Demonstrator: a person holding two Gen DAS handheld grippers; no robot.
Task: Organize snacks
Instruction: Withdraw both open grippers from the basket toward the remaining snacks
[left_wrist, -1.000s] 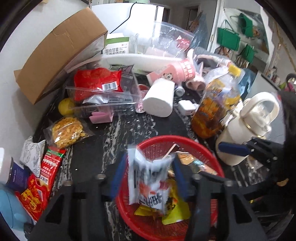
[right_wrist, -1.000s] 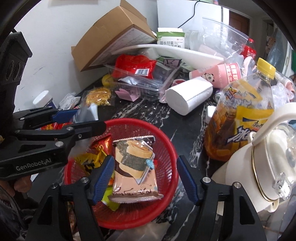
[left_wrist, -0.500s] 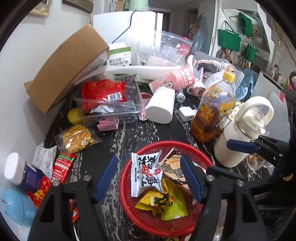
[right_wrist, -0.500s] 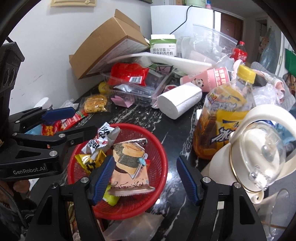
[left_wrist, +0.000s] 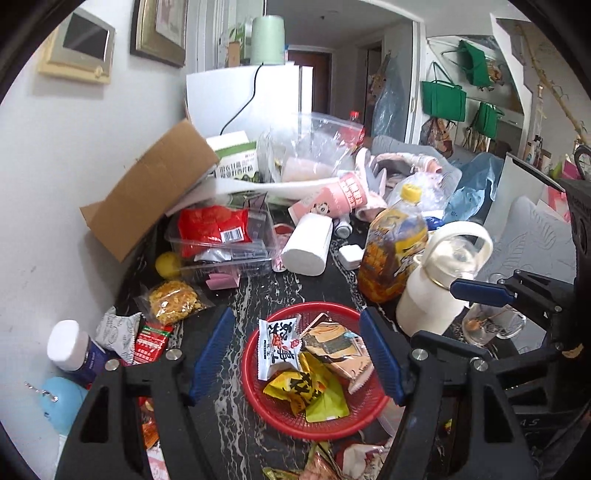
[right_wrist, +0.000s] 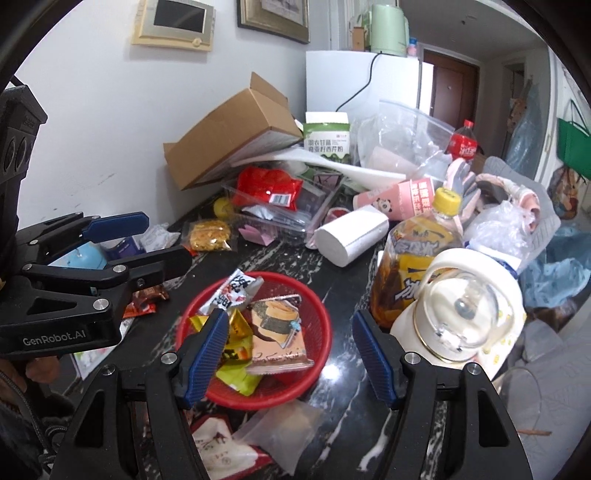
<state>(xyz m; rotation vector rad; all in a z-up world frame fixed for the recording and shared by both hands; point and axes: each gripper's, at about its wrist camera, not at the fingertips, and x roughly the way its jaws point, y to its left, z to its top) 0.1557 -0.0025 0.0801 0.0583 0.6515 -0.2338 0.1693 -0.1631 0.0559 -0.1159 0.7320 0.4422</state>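
**Choosing the next snack for the red basket**

Hovering above the red basket (left_wrist: 334, 421), the left gripper (left_wrist: 295, 350) has its fingers spread wide and holds nothing; the right gripper (right_wrist: 288, 354) is released too. The basket holds several packets already, among them a white packet (left_wrist: 277, 347). Loose snacks lie just left of the basket: a red sachet (left_wrist: 151, 341), and farther back a clear bag of yellow crisps (left_wrist: 173, 301). In my judgement, the left gripper should come down steeply on one packet and pinch its flat edge, so that neighbours do not drag along.
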